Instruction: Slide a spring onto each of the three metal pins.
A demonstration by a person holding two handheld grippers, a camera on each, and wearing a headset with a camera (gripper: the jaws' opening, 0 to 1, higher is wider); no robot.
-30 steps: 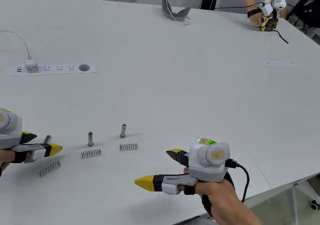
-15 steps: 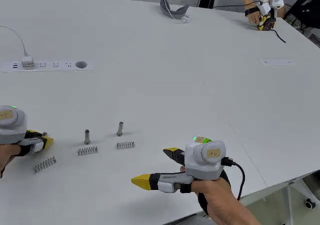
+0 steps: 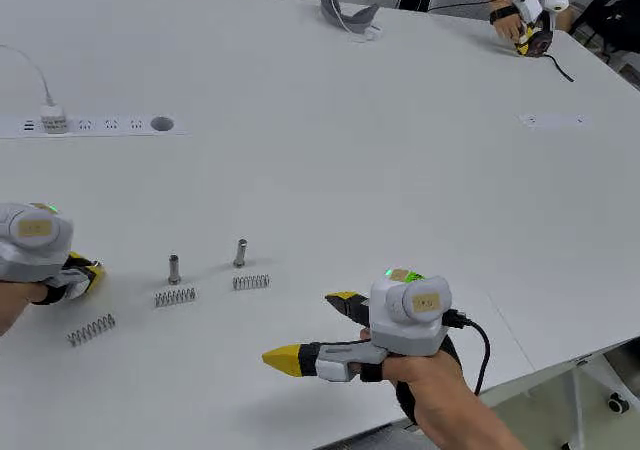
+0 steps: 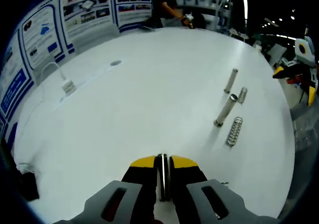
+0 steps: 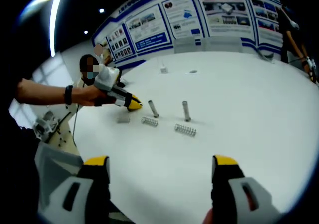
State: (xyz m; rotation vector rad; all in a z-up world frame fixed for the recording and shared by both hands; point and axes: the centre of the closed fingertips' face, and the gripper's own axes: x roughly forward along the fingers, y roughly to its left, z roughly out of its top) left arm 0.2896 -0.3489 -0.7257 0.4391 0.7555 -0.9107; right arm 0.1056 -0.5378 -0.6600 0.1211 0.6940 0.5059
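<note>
Clenches now on the third pin (image 4: 163, 179) with the left gripper (image 3: 88, 272), where a second ago stood spread either side of it; presses the yellow tips together on a thin metal sliver (plainest in the left gripper view). Rests low at the counter (image 3: 400, 170).

Leaves the first spring (image 3: 91, 329) lying flat just behind that gripper, toward the person, untouched. Finds the middle pin (image 3: 174, 268) upright just ahead of the clenched tips, with the middle spring (image 3: 175, 296) lying near its foot, apart from it. Finds the far pin (image 3: 240, 252) upright further along the same line, and the far spring (image 3: 251, 282) flat near it, also apart. No spring on any pin yet.

Hovers with the right gripper (image 3: 314, 328) above the counter, jaws spread wide and grasping nothing, well apart from the left one. Keeps both standing pins and their springs ahead of its open tips, between the two grippers. Shows a power strip (image 3: 100, 125) on the counter, well away from the left gripper and off to the side of its tips.
</note>
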